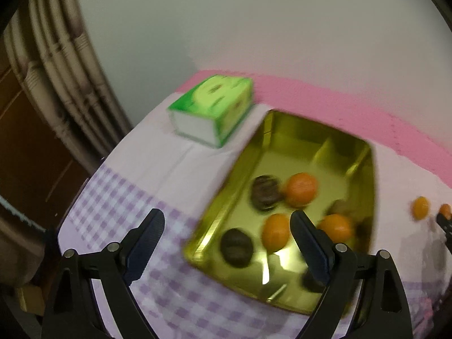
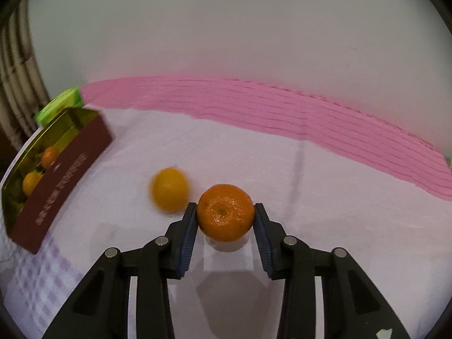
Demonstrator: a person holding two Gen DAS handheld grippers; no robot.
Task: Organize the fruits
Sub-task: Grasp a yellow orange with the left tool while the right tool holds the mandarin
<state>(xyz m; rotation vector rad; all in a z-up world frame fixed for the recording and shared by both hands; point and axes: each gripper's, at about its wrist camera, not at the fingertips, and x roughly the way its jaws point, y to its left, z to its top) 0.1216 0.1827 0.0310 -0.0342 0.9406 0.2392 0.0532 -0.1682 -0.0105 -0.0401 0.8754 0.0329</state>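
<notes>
An orange sits between the two fingers of the right gripper, and both blue pads press on its sides, so the right gripper holds it. The orange is just above the white cloth, with its shadow right under it. It is well to the right of the gold tin. A second, lighter orange fruit lies on the cloth just left of the held one, between it and the tin. It looks blurry. The tin has a shiny gold inside and a dark red side with gold writing. In the left wrist view, the tin holds three orange fruits and some dark brown round fruits. They lie close together in the near part of the tin. The left gripper hangs over the near end of the tin. Its fingers are spread wide and nothing is between them. A green tissue box stands on the cloth just behind the tin's far left corner. A pink strip runs along the wall behind the tin.
</notes>
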